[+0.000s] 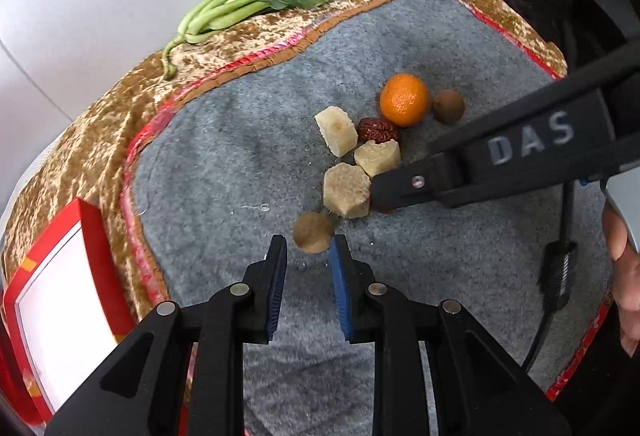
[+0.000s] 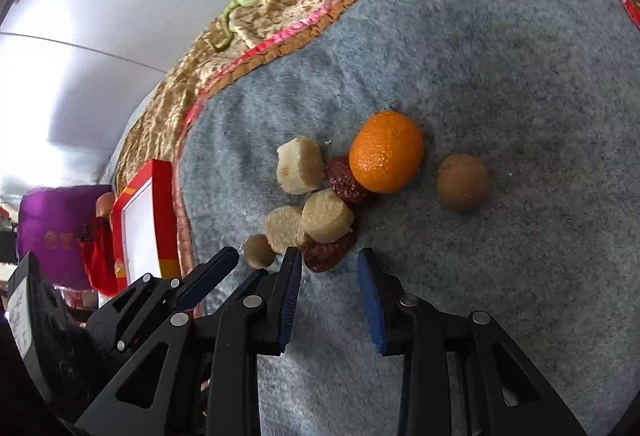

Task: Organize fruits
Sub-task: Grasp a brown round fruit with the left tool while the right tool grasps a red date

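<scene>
Fruits lie bunched near the middle of a grey fleece mat, and the orange serves as the landmark. Far to its left, a red-framed white box sits on the gold patterned cloth at the mat's rim; its lower part is cut off in both views. Left and toward the cameras from the orange lies a small brown round fruit, just ahead of the left gripper, whose blue-padded fingers stand apart with the fruit at their tips, not clamped. Three pale cut chunks crowd between that fruit and the orange. One wrinkled red date touches the orange's left side, partly hidden under it. A second date lies nearer the cameras; in the left wrist view the right gripper's finger covers nearly all of it. The right gripper is spread wide, its left tip beside that date, gripping nothing. Right of the orange, a larger brown round fruit sits alone and apart. Beyond it the mat runs bare to its red-trimmed edge, giving free room on that side. Behind and left of the orange, leafy greens rest on the cloth, their tops cut off in the right wrist view.
</scene>
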`<state>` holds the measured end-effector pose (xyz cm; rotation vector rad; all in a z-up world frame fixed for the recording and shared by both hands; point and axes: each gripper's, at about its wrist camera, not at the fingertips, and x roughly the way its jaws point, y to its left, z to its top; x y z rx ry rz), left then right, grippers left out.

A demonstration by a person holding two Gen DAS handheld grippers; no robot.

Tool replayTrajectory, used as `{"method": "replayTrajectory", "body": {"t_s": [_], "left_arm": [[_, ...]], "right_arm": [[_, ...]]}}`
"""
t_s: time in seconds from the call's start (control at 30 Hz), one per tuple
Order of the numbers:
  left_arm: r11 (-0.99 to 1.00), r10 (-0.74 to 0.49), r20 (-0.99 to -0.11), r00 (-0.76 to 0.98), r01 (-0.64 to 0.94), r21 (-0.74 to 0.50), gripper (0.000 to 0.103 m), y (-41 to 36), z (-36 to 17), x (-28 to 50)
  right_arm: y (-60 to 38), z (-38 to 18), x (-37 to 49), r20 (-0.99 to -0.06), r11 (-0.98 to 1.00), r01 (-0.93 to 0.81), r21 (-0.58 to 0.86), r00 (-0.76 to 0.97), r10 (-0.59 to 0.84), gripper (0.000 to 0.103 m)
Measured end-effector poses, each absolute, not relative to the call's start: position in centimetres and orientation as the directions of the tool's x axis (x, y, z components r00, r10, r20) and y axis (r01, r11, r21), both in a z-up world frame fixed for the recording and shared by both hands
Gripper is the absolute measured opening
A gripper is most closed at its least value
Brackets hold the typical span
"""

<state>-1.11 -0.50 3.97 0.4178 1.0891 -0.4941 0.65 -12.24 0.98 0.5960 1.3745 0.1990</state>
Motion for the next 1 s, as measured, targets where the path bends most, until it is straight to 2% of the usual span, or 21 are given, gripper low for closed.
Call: {"method": "replayTrajectory", "body": {"t_s": [0.2, 0.27, 0.33, 0.43, 0.5, 0.63, 1.0], "left_arm": [[0.819, -0.206, -0.911, 0.358, 0.572, 0.04, 0.02, -0.6, 3.4, 0.2], [0.831, -0.197, -0.919, 0.34, 0.556, 0.027, 0.02, -0.3, 2.8, 0.8], [0.828, -0.2, -0.921, 0.335, 0.56, 0.024, 0.02, -0.1, 2.5, 0.9], [0.831, -0.212, -0.917, 0.338, 0.556, 0.013, 0.02, 0.0, 2.6, 0.8], [0.833, -0.215, -0.917, 0.336, 0.553, 0.008, 0.02, 0.1, 2.6, 0.8], [0.832, -0.211, -0.913, 0.349, 0.555, 0.02, 0.019, 0.4, 2.8, 0.3], [0.851, -0.195, -0.9, 0.389, 0.524, 0.042, 0.019, 3.5, 4.6, -1.9]], "right_arm": [[-11.1, 0.9, 1.7, -0.85, 0.832, 0.196, 0.519, 0.215, 0.48, 0.029], [-10.9, 0.8, 2.0, -0.842, 0.823, 0.195, 0.533, 0.217, 0.494, 0.037], [-10.9, 0.5, 2.2, -0.828, 0.804, 0.209, 0.556, 0.222, 0.515, 0.039], [-10.8, 0.9, 2.1, -0.823, 0.802, 0.2, 0.563, 0.221, 0.523, 0.03], [-10.4, 1.2, 1.9, -0.831, 0.813, 0.185, 0.551, 0.214, 0.514, 0.028], [-10.2, 1.1, 1.4, -0.822, 0.803, 0.187, 0.566, 0.201, 0.532, 0.015], [-11.7, 1.8, 0.6, -0.809, 0.796, 0.164, 0.583, 0.215, 0.548, 0.015]]}}
